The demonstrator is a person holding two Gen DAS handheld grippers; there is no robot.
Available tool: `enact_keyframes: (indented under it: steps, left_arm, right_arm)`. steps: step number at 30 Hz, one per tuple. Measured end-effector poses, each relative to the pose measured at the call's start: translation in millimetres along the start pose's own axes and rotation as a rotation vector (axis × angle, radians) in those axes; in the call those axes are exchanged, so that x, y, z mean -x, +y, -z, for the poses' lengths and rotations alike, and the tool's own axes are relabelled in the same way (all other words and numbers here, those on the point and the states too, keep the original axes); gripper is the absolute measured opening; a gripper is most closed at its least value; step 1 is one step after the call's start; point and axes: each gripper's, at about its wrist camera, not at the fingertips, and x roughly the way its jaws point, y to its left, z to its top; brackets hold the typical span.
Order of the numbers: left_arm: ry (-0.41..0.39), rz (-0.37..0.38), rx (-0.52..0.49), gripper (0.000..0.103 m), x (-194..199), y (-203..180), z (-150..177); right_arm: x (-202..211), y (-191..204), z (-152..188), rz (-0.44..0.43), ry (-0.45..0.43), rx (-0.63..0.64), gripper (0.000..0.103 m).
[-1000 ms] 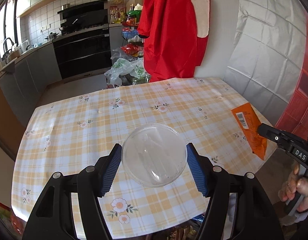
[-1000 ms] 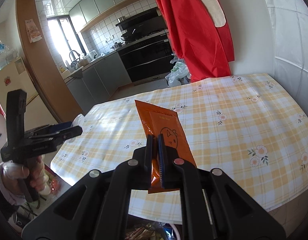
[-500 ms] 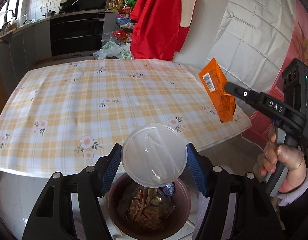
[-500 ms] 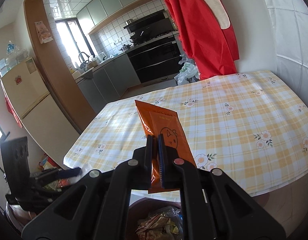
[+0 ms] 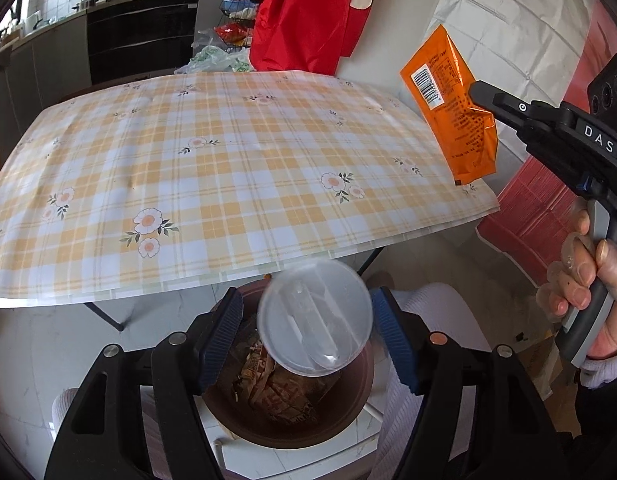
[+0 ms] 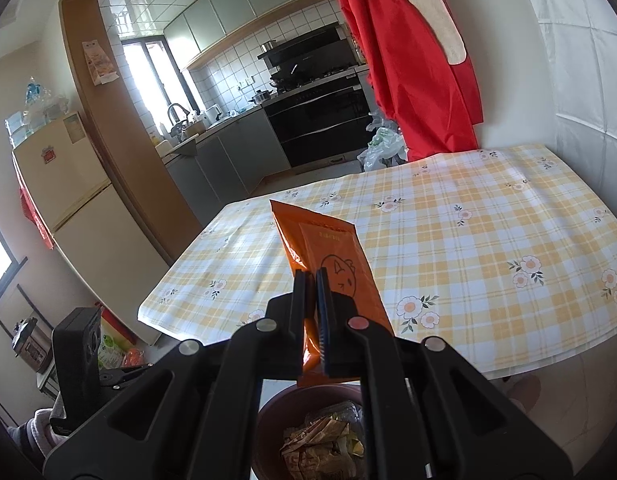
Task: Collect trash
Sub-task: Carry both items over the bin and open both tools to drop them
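Clear plastic, round and domed, the transparent lid [image 5: 314, 316] is dropping out from between the blue pads of the left gripper [image 5: 308, 334]: a moment ago it sat pinched square between them, and now the jaws stand spread with the lid tilted and loose in the gap, touching neither pad that I can make out. Right below the jaws sits the brown round trash bin [image 5: 360, 408], already holding crumpled wrappers, so that lid looks set to land inside. A second back both tools were over the yellow checked floral tablecloth [image 5: 212, 168]; now they've swung off its near edge to the bin. Over on the right gripper [image 6: 312, 320], the jaws are clamped tight on the orange foil snack packet [image 6: 328, 256], which sticks up ahead of the fingertips, with the bin just beneath. One piece going in, one more to release, I reckon!
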Motion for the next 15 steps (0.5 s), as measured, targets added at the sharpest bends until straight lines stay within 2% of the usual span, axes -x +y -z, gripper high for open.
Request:
enact_keyframes:
  steps: [4,7,9,15]
  left_arm:
    - [-0.028,-0.01,0.01,0.083,5.9,2.9,-2.5]
    - [-0.064,-0.038,0.04,0.087,15.4,11.8,-5.7]
    - [-0.092,-0.07,0.068,0.093,23.7,19.7,-7.4]
    - [-0.188,-0.172,0.157,0.097,57.7,49.6,-13.6]
  right_arm:
    - [1.7,0.4,2.4,-0.008,0.005,-0.001,0.009]
    - [0.7,2.9,4.5,-0.017,0.017,0.003,0.01]
    - [0.5,6.4,6.3,-0.025,0.027,0.006,0.009]
    - [-1.4,21.9,20.2,-0.047,0.08,0.022,0.01]
